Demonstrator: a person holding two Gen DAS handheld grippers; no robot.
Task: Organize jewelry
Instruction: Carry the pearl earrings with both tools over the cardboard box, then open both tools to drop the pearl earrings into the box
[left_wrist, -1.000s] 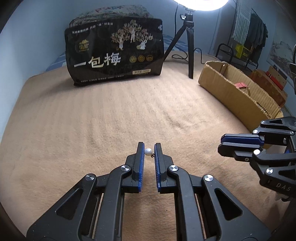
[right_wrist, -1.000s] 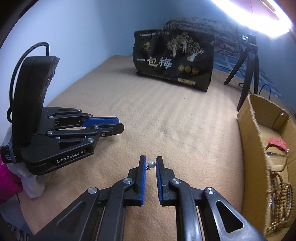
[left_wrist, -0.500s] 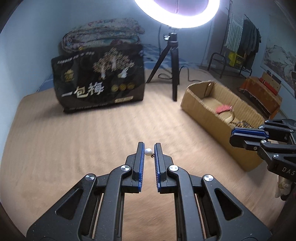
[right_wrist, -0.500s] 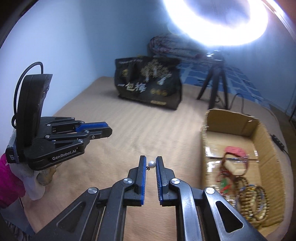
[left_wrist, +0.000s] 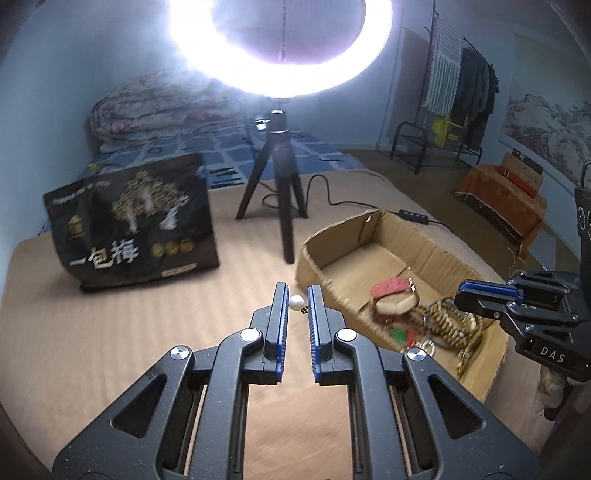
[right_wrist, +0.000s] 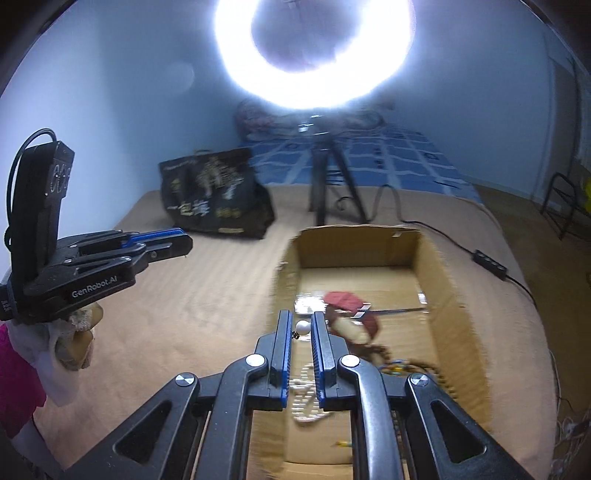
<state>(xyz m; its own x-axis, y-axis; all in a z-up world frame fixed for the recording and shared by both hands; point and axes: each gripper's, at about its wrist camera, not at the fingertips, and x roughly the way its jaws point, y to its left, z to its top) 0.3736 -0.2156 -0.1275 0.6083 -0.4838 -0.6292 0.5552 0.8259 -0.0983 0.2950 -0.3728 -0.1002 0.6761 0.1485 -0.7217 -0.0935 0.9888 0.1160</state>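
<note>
1. Between the jaws of the left gripper (left_wrist: 296, 300) sits a small white pearl earring (left_wrist: 296, 302) with a dark clasp; the jaws are nearly closed and pinch it at their tips.
2. Similarly, the right gripper (right_wrist: 302, 326) has its jaws almost shut on a second pearl earring (right_wrist: 303, 327), also held at the very tips.
3. Below and ahead of the right gripper lies the open cardboard box (right_wrist: 448, 295), which sits toward the right edge of the bed (left_wrist: 110, 332) on its tan blanket.
4. Inside the box rest a red-and-tan pouch (right_wrist: 347, 306), brown beaded bracelets (left_wrist: 450, 325) and a white pearl strand (right_wrist: 303, 398).
5. Meanwhile the left gripper hangs over bare blanket, just beside the box's near corner.
6. Farther back stand a black printed bag (left_wrist: 133, 229) and a ring light (left_wrist: 280, 48) on its tripod (left_wrist: 280, 184).
7. The step in hand appears to be carrying both earrings to the box.
8. Next, each gripper needs to be over the box floor, low, before the jaws part, since such small pieces could bounce or vanish among the beads.
</note>
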